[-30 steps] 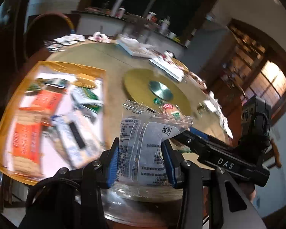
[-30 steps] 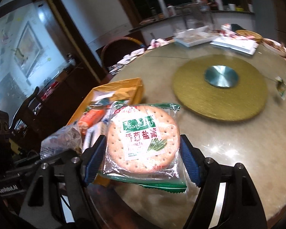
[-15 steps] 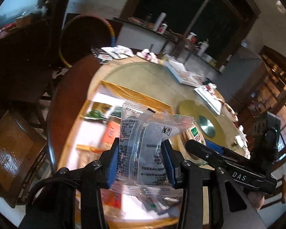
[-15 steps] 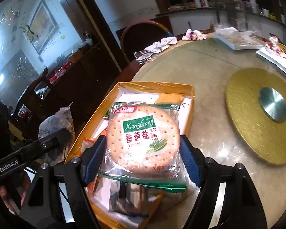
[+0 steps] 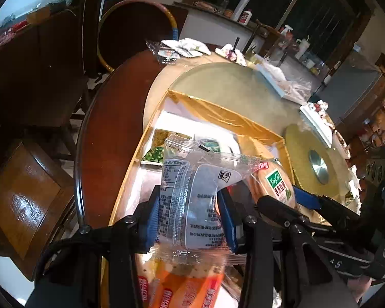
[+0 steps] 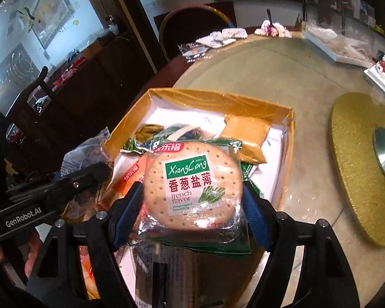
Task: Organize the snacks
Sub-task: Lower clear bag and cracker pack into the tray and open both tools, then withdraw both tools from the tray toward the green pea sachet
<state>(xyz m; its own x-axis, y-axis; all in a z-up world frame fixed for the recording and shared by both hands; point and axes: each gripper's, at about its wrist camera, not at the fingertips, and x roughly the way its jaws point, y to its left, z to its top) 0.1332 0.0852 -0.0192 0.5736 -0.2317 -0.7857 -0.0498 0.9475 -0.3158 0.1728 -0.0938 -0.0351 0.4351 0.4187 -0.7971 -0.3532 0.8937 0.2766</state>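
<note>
My left gripper (image 5: 190,218) is shut on a clear grey-printed snack packet (image 5: 192,195) and holds it above the gold-rimmed box (image 5: 218,107). My right gripper (image 6: 192,213) is shut on a round green-labelled cracker pack (image 6: 192,187) and holds it over the same box (image 6: 218,97). The box holds several snack packets, among them an orange one (image 6: 131,177) and a gold one (image 6: 246,133). The cracker pack (image 5: 274,184) and the right gripper's arm show at the right of the left wrist view. The left gripper with its packet (image 6: 84,154) shows at the left of the right wrist view.
The box sits on a round table near its wooden rim (image 5: 102,133). A gold turntable (image 6: 359,169) lies to the right. Loose wrappers (image 6: 205,43) and white trays (image 6: 333,46) sit at the far side. A chair (image 5: 131,25) and a wooden stool (image 5: 23,200) stand beside the table.
Both grippers have moved left from over the table's middle to above the gold-rimmed box, each still holding its packet. The box now fills the view under them.
</note>
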